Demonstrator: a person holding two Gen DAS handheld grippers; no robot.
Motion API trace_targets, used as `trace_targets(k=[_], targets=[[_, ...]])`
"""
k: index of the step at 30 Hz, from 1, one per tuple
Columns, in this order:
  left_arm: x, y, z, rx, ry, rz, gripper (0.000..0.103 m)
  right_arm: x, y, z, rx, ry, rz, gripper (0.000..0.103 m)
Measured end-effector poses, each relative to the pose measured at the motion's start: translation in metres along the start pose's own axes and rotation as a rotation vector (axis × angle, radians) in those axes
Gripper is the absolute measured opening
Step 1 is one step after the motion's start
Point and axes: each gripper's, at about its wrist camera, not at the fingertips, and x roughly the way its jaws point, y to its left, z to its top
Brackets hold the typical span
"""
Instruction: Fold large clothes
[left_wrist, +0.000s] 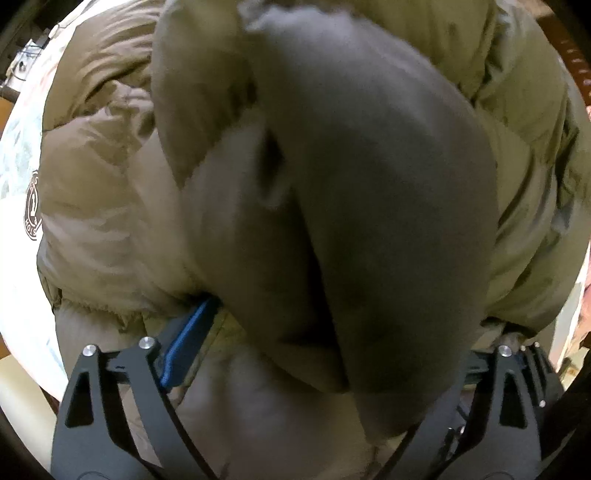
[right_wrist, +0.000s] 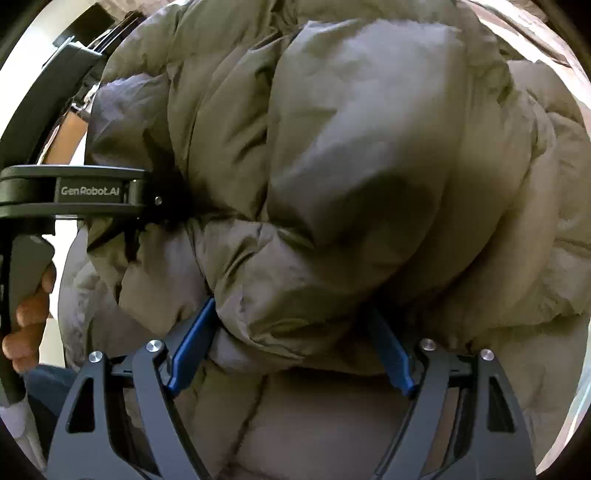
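A large olive-green puffer jacket (left_wrist: 110, 206) fills both views; it also shows in the right wrist view (right_wrist: 362, 147). My left gripper (left_wrist: 332, 325) is shut on a thick blurred fold of the jacket, which hides its right finger; only the blue left pad (left_wrist: 188, 339) shows. My right gripper (right_wrist: 295, 343) is shut on a bunched roll of the jacket between its two blue pads (right_wrist: 192, 343). In the right wrist view the left gripper's black body (right_wrist: 74, 192) sits at the left, pressed into the jacket, with the person's hand (right_wrist: 29, 314) on its handle.
A white patterned cloth (left_wrist: 18, 155) lies under the jacket at the left. A brown wooden edge (left_wrist: 569, 59) shows at the upper right. A pale surface (right_wrist: 546, 33) shows behind the jacket in the right wrist view.
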Motion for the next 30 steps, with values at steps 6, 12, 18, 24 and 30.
trace_targets(k=[6, 12, 18, 24, 30], targets=[[-0.044, -0.004, -0.012, 0.037, -0.156, -0.010, 0.092, -0.040, -0.007, 0.018, 0.012, -0.037, 0.119, 0.081], [-0.117, -0.004, -0.020, 0.051, -0.456, -0.081, 0.092, -0.107, -0.024, 0.038, 0.079, -0.276, 0.202, 0.082], [-0.104, -0.017, -0.026, 0.056, -0.396, -0.183, 0.089, -0.081, -0.016, 0.023, 0.047, -0.180, 0.288, 0.081], [-0.098, -0.003, -0.022, 0.022, -0.349, -0.228, 0.089, -0.041, 0.009, 0.017, -0.030, -0.074, 0.169, 0.081], [-0.095, -0.016, -0.024, 0.071, -0.342, -0.231, 0.089, -0.003, 0.010, 0.011, 0.003, 0.002, 0.082, 0.082]])
